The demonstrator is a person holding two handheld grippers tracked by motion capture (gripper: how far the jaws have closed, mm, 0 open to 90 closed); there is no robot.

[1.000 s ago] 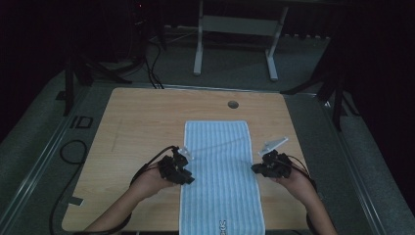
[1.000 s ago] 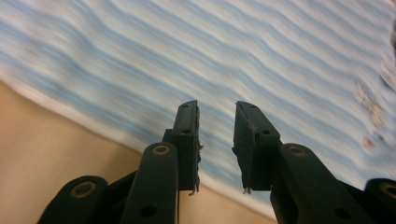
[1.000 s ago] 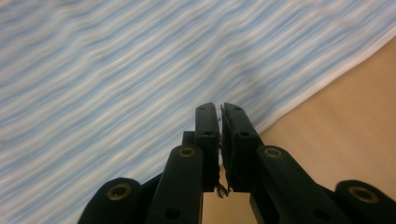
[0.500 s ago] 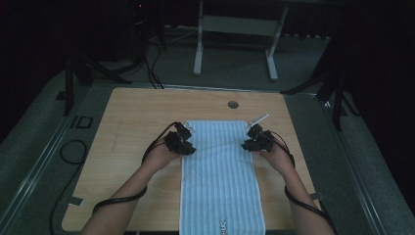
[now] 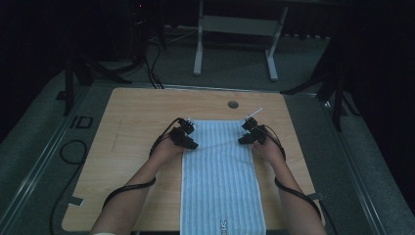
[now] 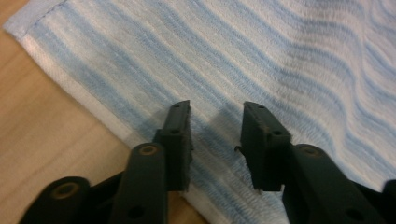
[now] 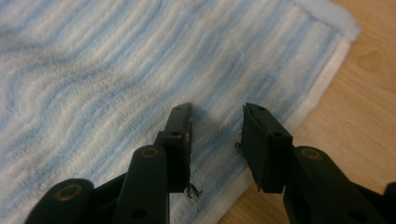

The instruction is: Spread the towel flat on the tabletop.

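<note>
You are holding both grippers over the far end of the towel [image 5: 222, 171], which is lying flat along the middle of the table [image 5: 132, 127], its near end hanging at the table's near edge and its far end reaching toward the small round hole [image 5: 233, 104] in the tabletop.

Your left gripper [image 5: 188, 132] is sitting at the towel's far left corner. In the left gripper view, that gripper [image 6: 215, 123] is showing its jaws parted with nothing between them, both poised over the striped cloth just inside the towel's [image 6: 261, 60] white hem; the bare wood is lying to the left of that hem.

Your right gripper [image 5: 249, 131] is sitting at the far right corner. In the right gripper view, this gripper [image 7: 215, 122] is likewise spread apart and gripping nothing, its jaws hovering over the towel [image 7: 121, 70] near its edge, with wood showing to the right.

The cloth between the two grippers is rippling slightly. Whether the jaw tips are touching the fabric, you cannot tell.
</note>
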